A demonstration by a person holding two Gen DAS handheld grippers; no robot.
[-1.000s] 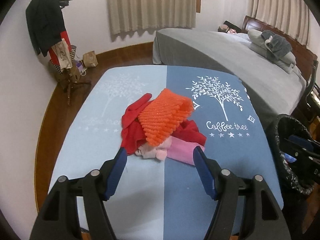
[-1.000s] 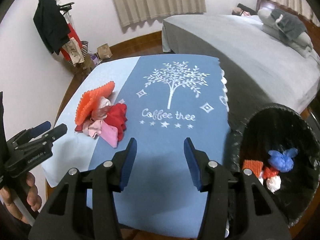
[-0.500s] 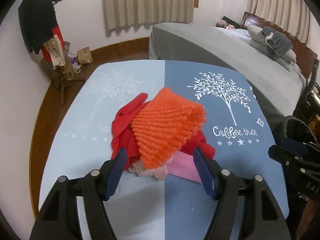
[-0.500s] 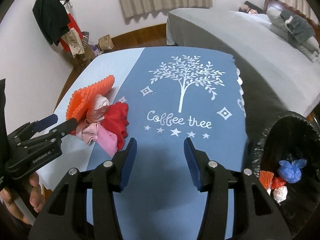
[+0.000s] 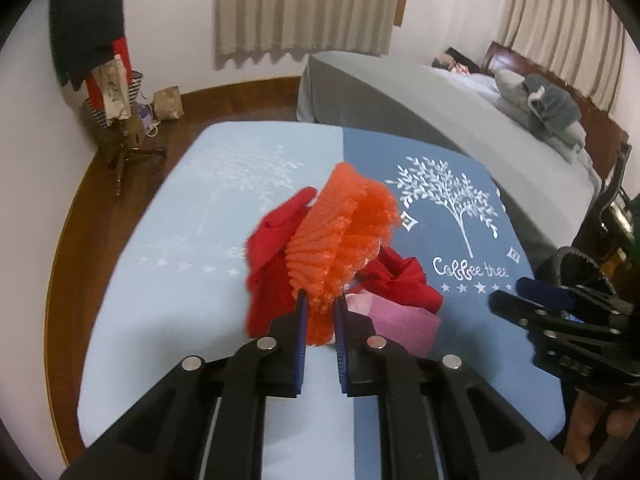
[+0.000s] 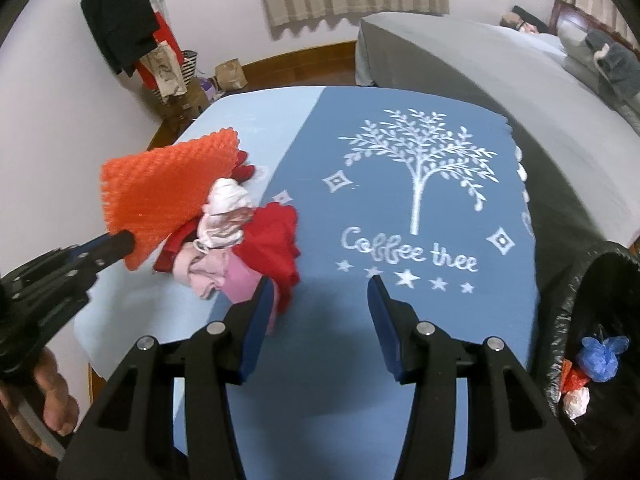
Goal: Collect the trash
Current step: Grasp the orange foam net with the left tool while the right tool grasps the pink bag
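Observation:
A pile of trash lies on the blue table cloth (image 5: 168, 280): an orange foam net (image 5: 340, 240), red bags (image 5: 272, 280) and pink bags (image 5: 400, 316). My left gripper (image 5: 320, 304) is shut on the near end of the orange foam net. In the right wrist view the orange net (image 6: 160, 188) is lifted at a tilt by the left gripper (image 6: 124, 244), above the red bags (image 6: 276, 240) and pink bags (image 6: 224, 272). My right gripper (image 6: 320, 292) is open and empty, just right of the pile. A black-lined trash bin (image 6: 592, 280) stands at the table's right edge.
The bin holds a blue bag (image 6: 600, 356) and small red and white scraps. A grey bed (image 5: 440, 96) lies behind the table. A coat rack (image 5: 100, 60) with clothes stands at the far left by the wall.
My left gripper moved forward and closed on the orange foam net, which now stands tilted up off the pile. My right gripper moved left toward the pile, still open.

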